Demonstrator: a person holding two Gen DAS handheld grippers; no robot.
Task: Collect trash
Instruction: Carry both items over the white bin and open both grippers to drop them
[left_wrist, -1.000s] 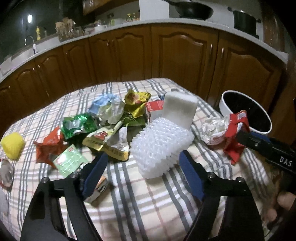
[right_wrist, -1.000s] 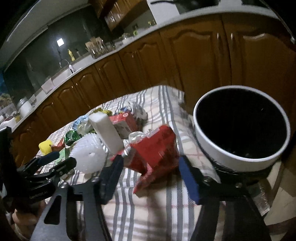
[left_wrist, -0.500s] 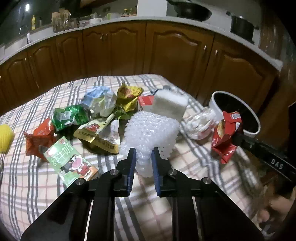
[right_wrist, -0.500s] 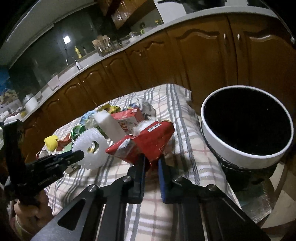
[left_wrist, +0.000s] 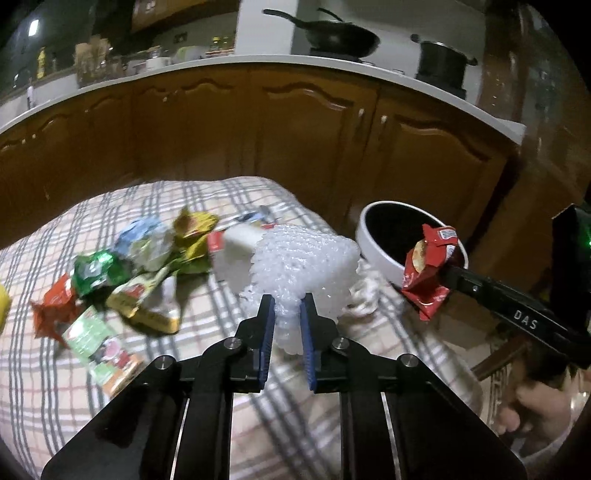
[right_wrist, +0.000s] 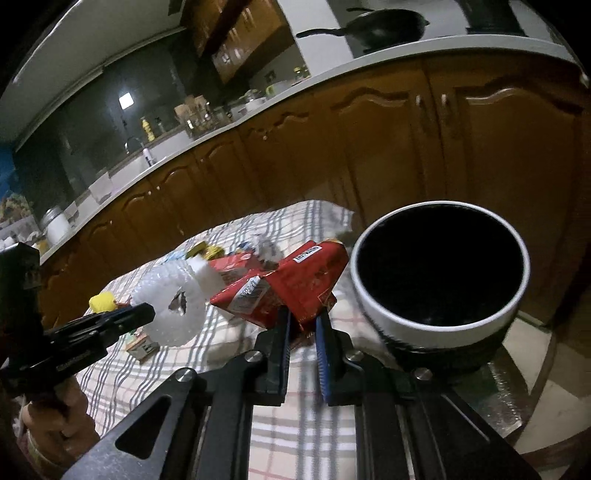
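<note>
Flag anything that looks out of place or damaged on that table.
Crumpled wrappers lie scattered over the checked tablecloth, none yet in the white bin. The left gripper pinches a bubble wrap roll; the right gripper holds a creased red snack bag beside the bin. Nothing spilled.

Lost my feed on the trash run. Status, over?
Left tongs shut on white foam net, lifted. Right tongs shut on red snack wrapper, beside the bin. Bin mouth unobstructed; more wrappers left on tablecloth.
</note>
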